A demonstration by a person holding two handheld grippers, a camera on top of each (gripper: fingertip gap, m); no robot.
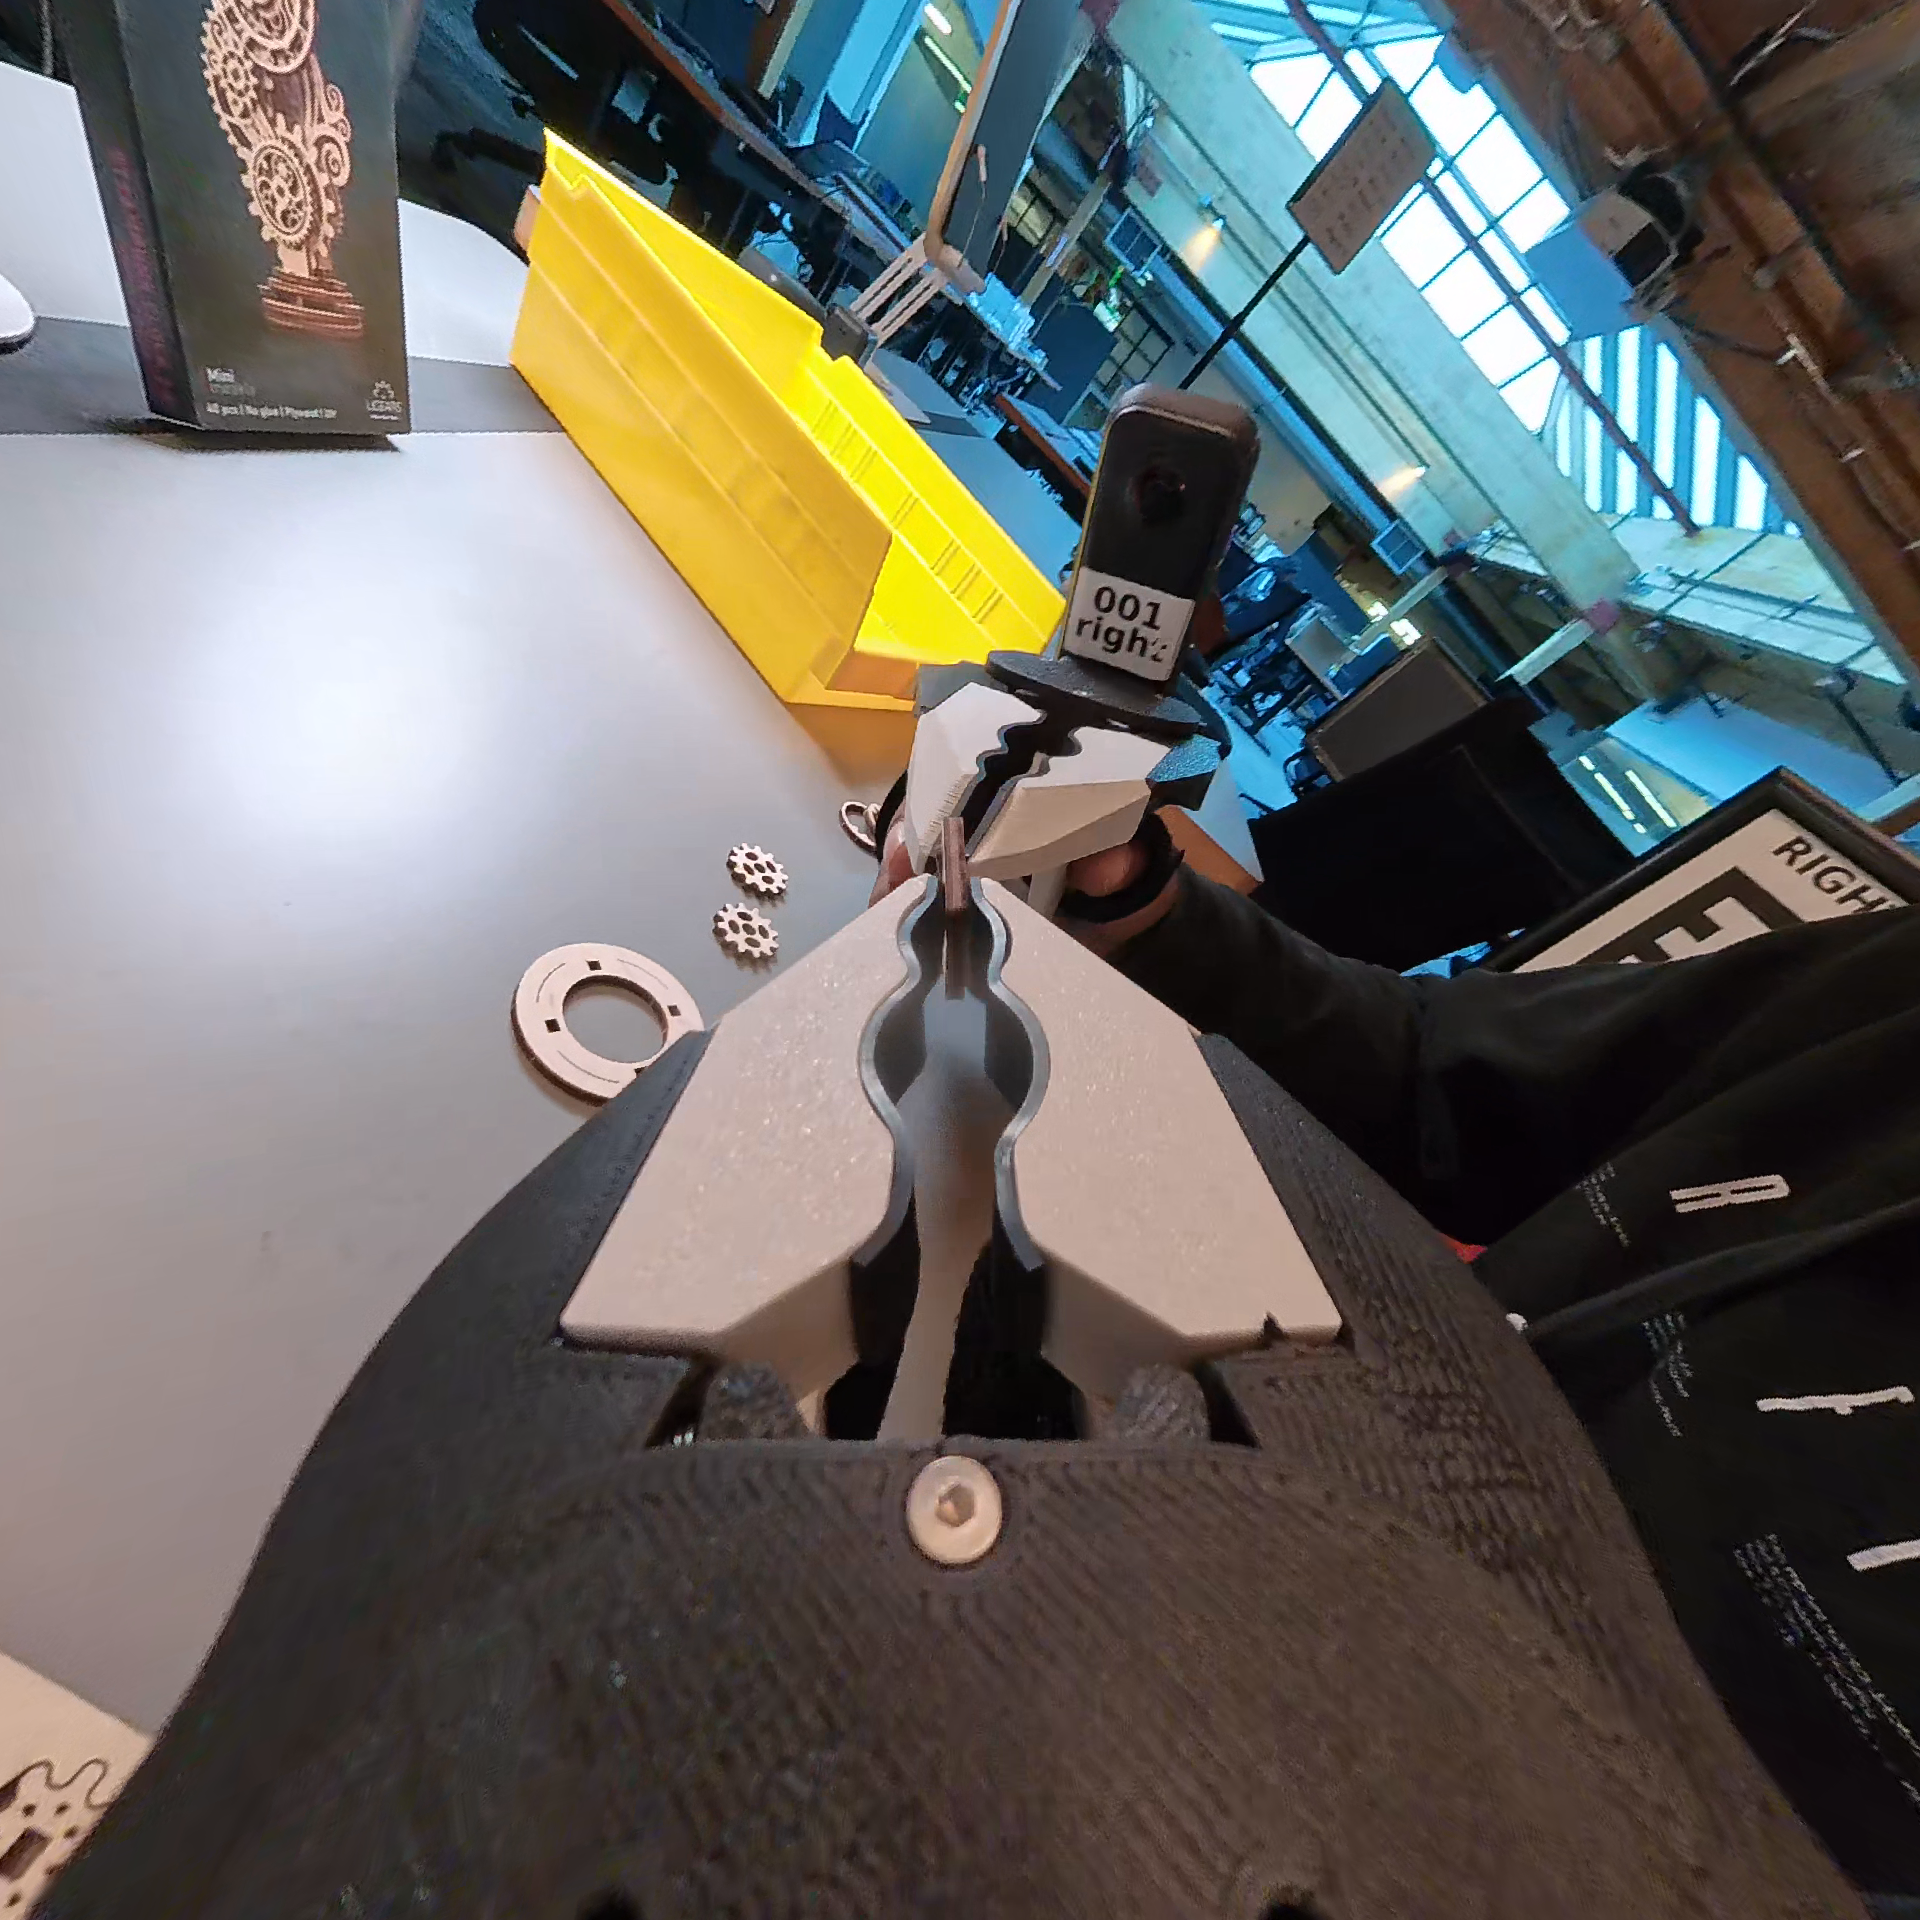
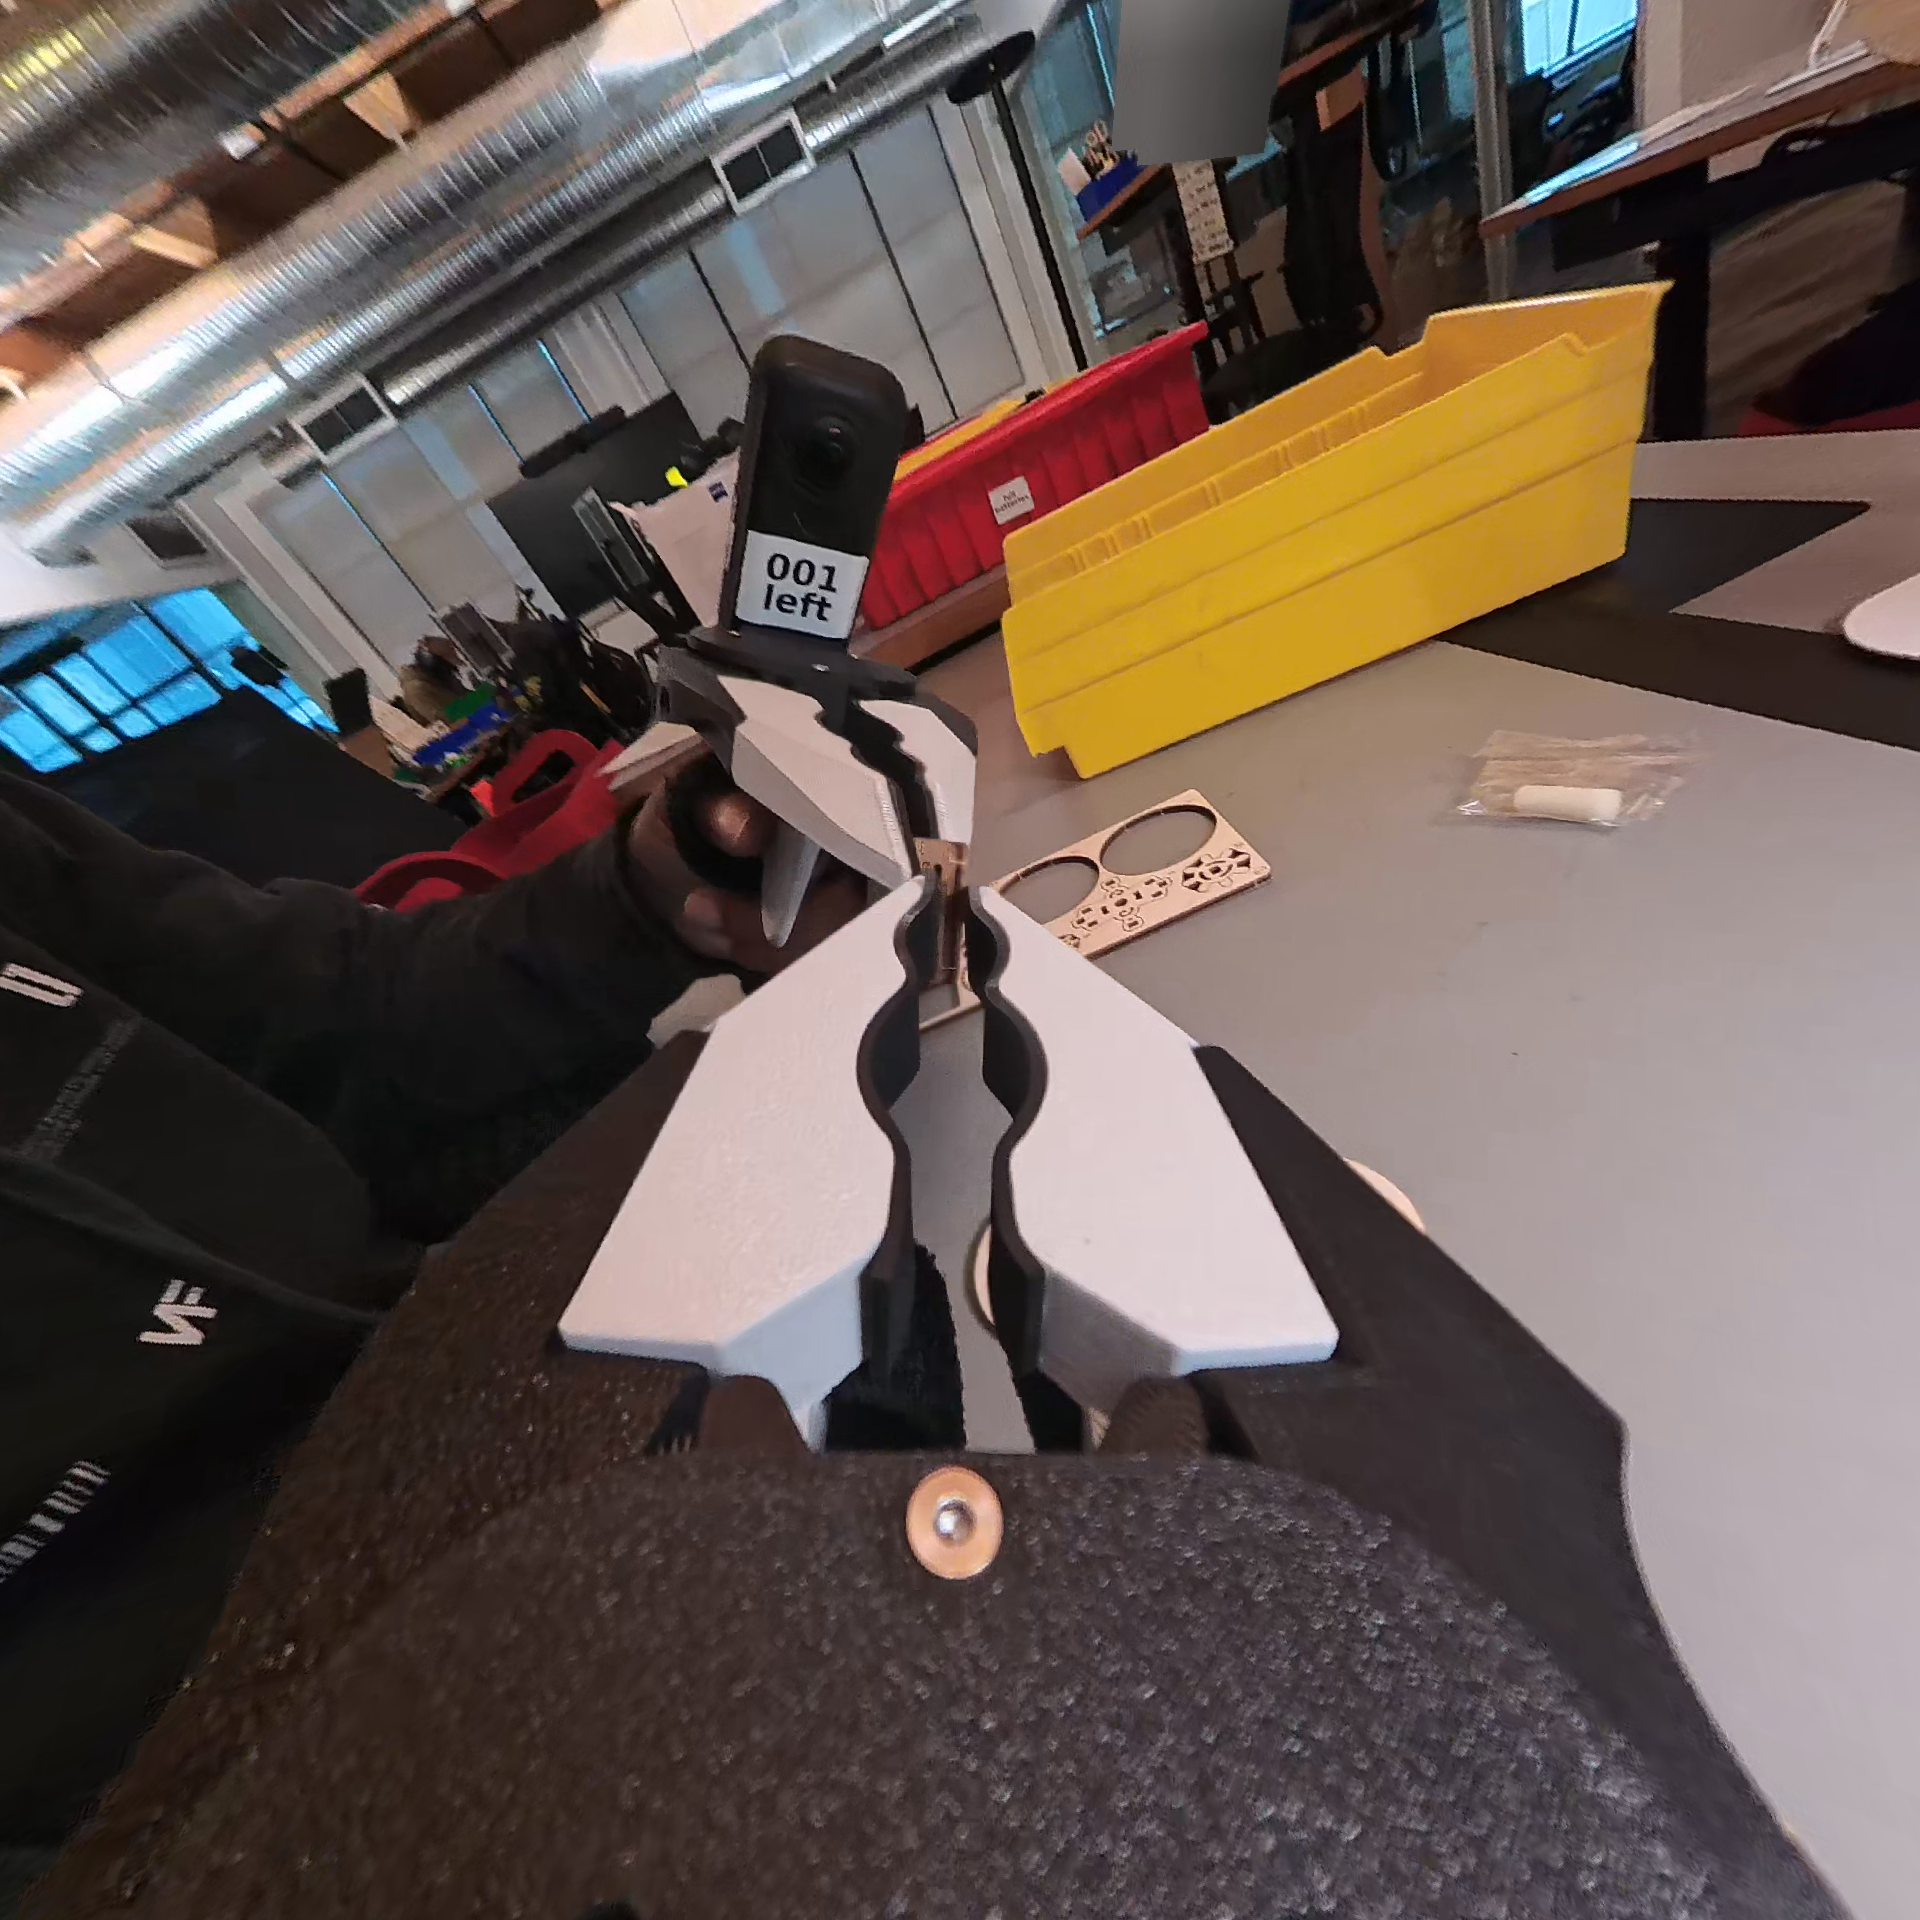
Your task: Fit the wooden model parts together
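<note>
Left gripper point(image 1: 954, 902) and right gripper point(image 2: 943, 902) meet tip to tip above grey table point(image 1: 312, 727), each pinching small flat brown wooden piece point(image 1: 956, 909); whether one part or two, unclear. Risk: misaligned push snaps thin wood, or it slips and drops near two small wooden gears point(image 1: 750, 896).

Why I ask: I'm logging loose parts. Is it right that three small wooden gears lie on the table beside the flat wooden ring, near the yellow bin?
Not quite: the left wrist view shows two small wooden gears, not three. They do lie on the table beside the flat wooden ring, near the yellow bin.
</note>
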